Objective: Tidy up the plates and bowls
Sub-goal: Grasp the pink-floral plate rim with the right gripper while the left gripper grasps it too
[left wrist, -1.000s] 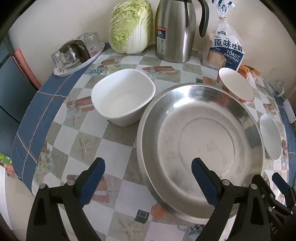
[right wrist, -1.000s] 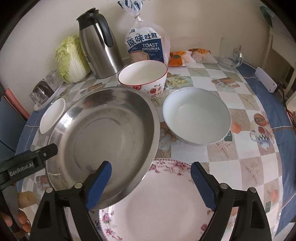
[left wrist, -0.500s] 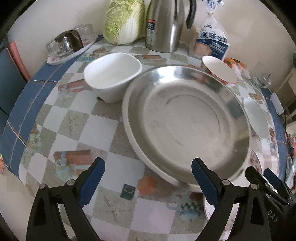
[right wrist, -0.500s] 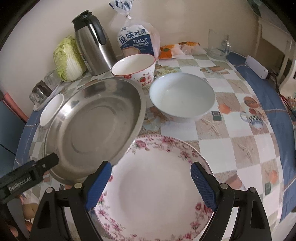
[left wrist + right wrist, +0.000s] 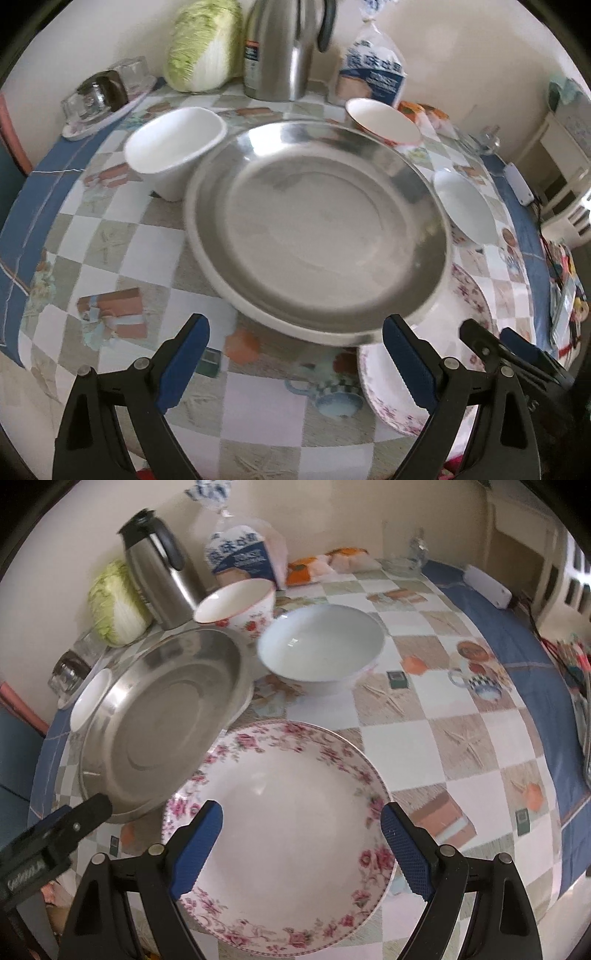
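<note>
Centrally on the checked tablecloth (image 5: 122, 251) sat the large stainless steel basin (image 5: 317, 236), taken as the landmark for everything below. Left gripper (image 5: 295, 363) hung above the tablecloth just short of the basin's near rim, jaws spread wide and released, nothing between the blue pads; contact with the basin could not be confirmed. Right gripper (image 5: 301, 843) was likewise released, jaws wide apart, poised over the floral plate (image 5: 280, 830) with the pads (image 5: 197, 840) clear of its surface as far as the view allowed. Floral plate lay at the basin's near right side, its edge tucked slightly under the basin rim. White square bowl (image 5: 175, 146) stood at the basin's far left, touching or nearly touching the rim. Strawberry-patterned bowl (image 5: 240, 607) stood behind the basin's far right edge. Plain white round bowl (image 5: 321, 646) sat to the basin's right, just beside the strawberry bowl and beyond the floral plate. Behind the basin, against the wall: napa cabbage (image 5: 201, 42), steel thermos jug (image 5: 284, 48), bag of toast bread (image 5: 371, 75). Far left of the basin, a tray of upturned glasses (image 5: 101, 98) stood at the table edge. Left-wrist frame slightly blurred.
</note>
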Tool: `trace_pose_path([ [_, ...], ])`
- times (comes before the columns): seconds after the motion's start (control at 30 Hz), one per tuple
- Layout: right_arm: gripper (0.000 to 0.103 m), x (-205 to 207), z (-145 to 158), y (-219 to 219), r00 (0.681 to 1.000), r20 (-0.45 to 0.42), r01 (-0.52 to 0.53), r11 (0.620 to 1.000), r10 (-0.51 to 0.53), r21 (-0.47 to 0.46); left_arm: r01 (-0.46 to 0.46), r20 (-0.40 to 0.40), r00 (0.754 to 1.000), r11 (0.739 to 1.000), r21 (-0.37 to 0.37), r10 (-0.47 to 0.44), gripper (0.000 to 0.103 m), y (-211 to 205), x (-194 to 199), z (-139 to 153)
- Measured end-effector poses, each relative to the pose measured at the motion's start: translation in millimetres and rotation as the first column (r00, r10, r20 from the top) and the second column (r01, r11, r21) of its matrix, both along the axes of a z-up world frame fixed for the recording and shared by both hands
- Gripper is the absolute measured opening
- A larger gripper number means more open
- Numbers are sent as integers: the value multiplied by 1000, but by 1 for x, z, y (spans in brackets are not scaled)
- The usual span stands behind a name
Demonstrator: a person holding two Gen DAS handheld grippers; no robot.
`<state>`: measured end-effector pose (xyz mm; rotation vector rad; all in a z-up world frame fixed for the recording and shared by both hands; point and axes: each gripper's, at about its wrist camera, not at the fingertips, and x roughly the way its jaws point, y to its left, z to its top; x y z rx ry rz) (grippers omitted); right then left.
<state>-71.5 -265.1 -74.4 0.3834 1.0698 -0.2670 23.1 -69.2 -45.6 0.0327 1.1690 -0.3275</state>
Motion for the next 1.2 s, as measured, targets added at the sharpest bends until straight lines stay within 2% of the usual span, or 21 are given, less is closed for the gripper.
trace_pose_path([
  [0.23,90,-2,-17,-15,997,-64,48,998,-45,40,81,-33,996,997,5,-81,95,-21,-8,-6],
  [0.37,90,-2,-23,-20,995,-82,60,997,-55,52,118,-85,989,993,-1,-117,95,-31,-10,-15],
  [0.53,90,-1,-30,-26,992,-107,69,996,-62,59,105,-79,992,994,32,-102,95,-38,-10,-18],
  [0.67,88,-1,-37,-36,990,-118,91,992,-80,89,83,-96,992,996,31,-80,95,-38,-9,-22],
  [0.77,78,-2,-40,-44,989,-117,105,988,-92,110,57,-117,992,998,11,-56,91,-36,-8,-24],
  [0.83,71,-2,-42,-47,990,-113,98,987,-84,128,52,-126,991,999,-1,-51,77,-36,-8,-25],
  [0.87,68,-2,-43,-48,991,-109,92,986,-77,136,53,-131,990,999,-1,-52,75,-37,-8,-26],
  [1.03,34,-4,-46,-56,993,-93,86,985,-72,153,43,-155,987,999,-18,-45,64,-43,-7,-32],
  [1.13,26,-6,-46,-64,992,-96,99,984,-86,148,26,-170,985,999,-26,-30,63,-45,-4,-35],
  [1.2,26,-8,-46,-68,991,-93,106,982,-93,154,15,-183,983,999,-31,-20,62,-47,-3,-38],
])
